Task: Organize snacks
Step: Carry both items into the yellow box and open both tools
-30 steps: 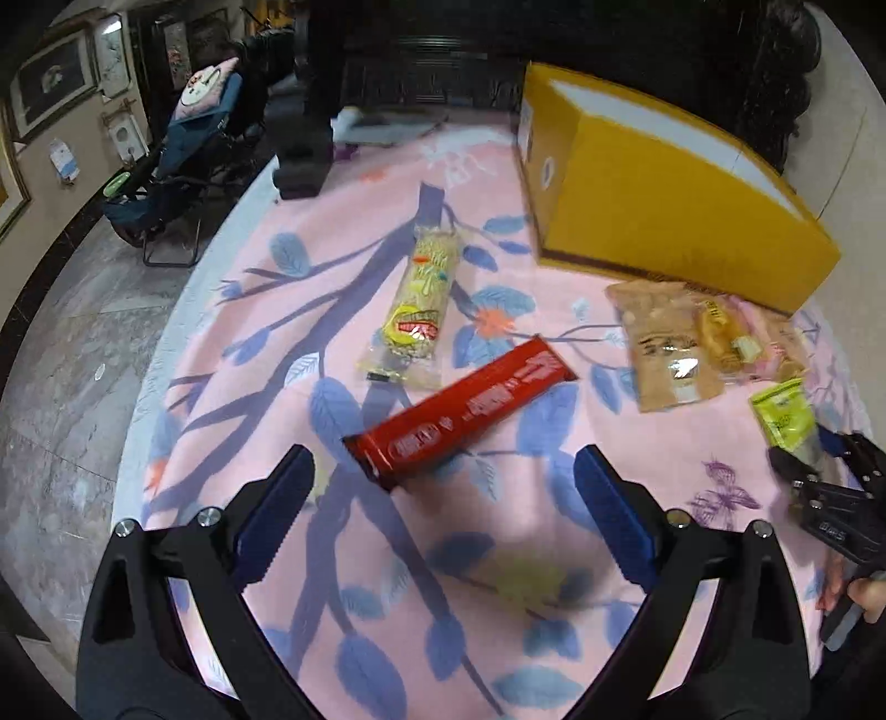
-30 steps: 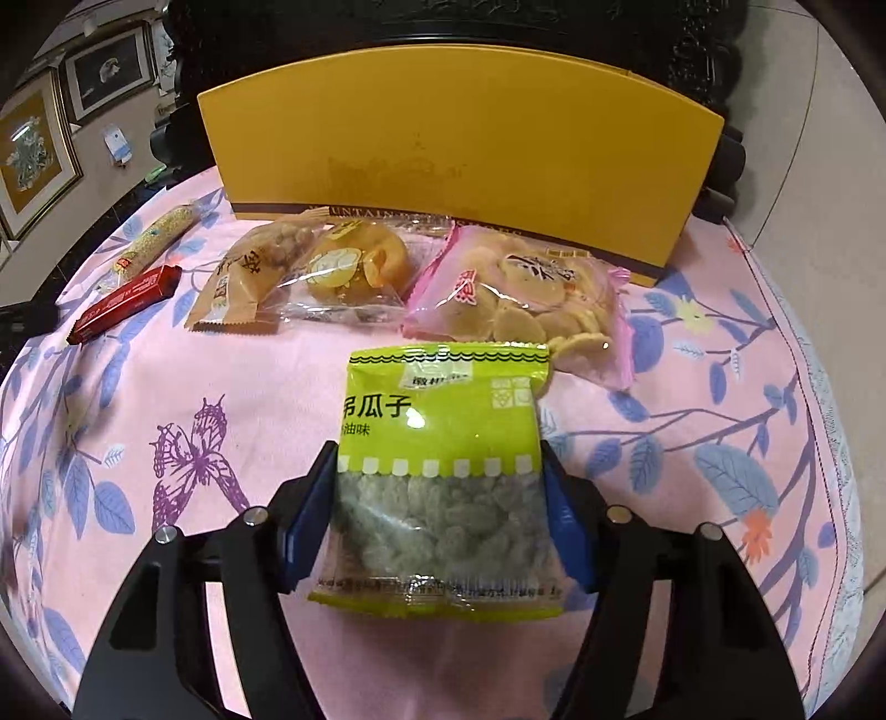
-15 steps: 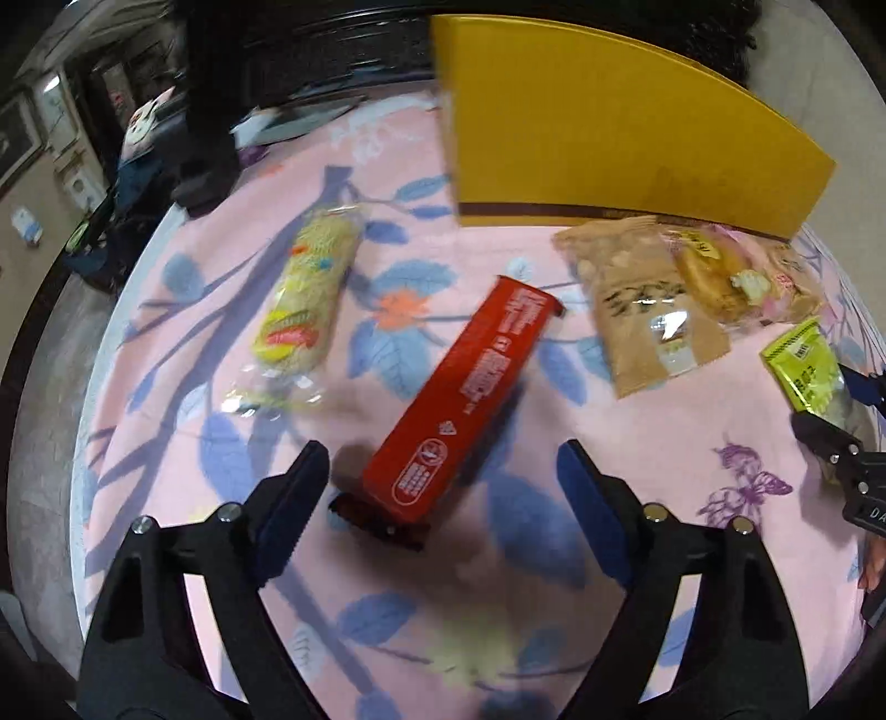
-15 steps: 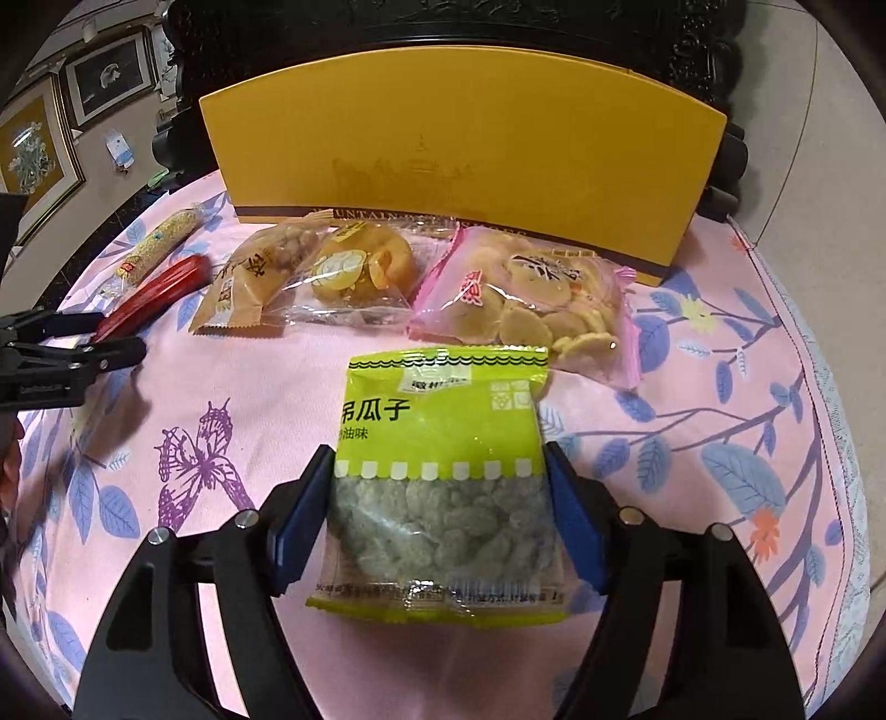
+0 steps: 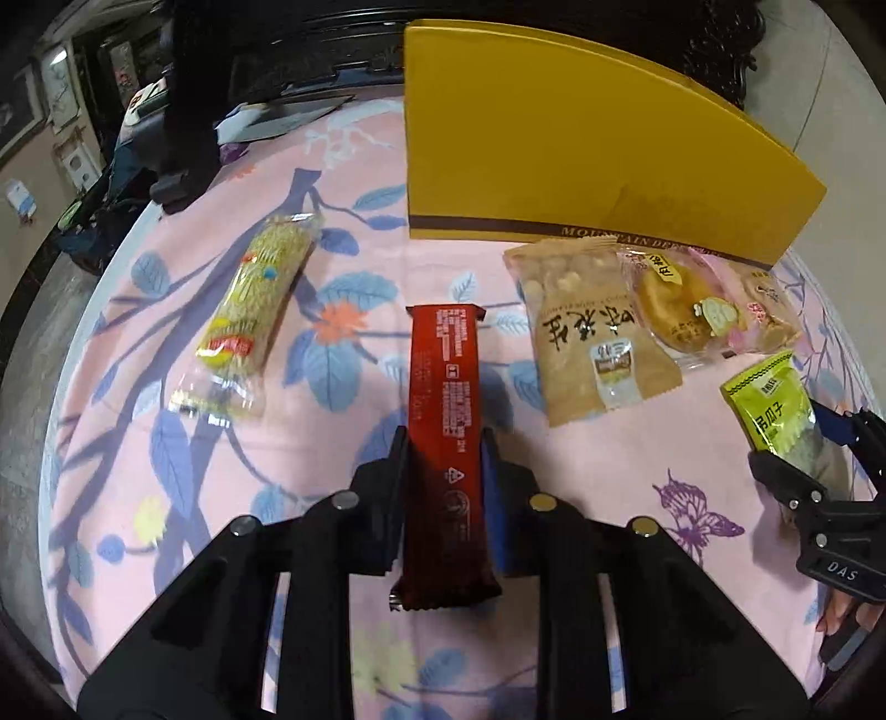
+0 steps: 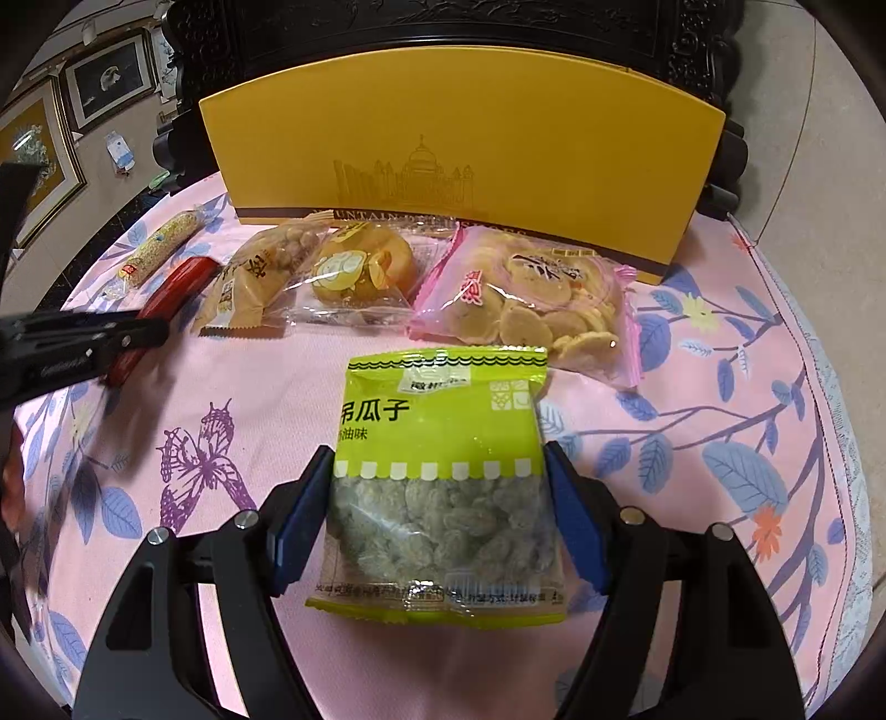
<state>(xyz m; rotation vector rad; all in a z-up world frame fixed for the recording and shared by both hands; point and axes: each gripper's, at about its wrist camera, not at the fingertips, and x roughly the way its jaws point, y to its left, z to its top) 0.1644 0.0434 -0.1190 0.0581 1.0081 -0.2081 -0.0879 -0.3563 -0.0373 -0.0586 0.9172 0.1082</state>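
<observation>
My left gripper (image 5: pixel 443 443) is shut on a long red snack bar (image 5: pixel 446 421), which points away toward the yellow box (image 5: pixel 581 160). My right gripper (image 6: pixel 437 471) is shut on a green packet of melon seeds (image 6: pixel 443 482). In the right wrist view the left gripper (image 6: pixel 149 332) shows at the left with the red bar (image 6: pixel 171 288). Along the front of the box (image 6: pixel 459 144) lie a tan peanut packet (image 6: pixel 260 271), a clear bun packet (image 6: pixel 354 271) and a pink cracker packet (image 6: pixel 526 299). A yellow grain bar (image 5: pixel 249 321) lies to the left.
The table carries a pink cloth with blue leaves (image 5: pixel 166 443). Its rounded edge drops off at the left (image 5: pixel 72 354) and at the right (image 6: pixel 841 421). Dark carved furniture (image 6: pixel 443 27) stands behind the box. A black object (image 5: pixel 183 183) stands at the far left.
My left gripper has moved forward over the red bar and shut on it; the bar now lies straight between the fingers. My right gripper has kept hold of the green packet with little movement.
</observation>
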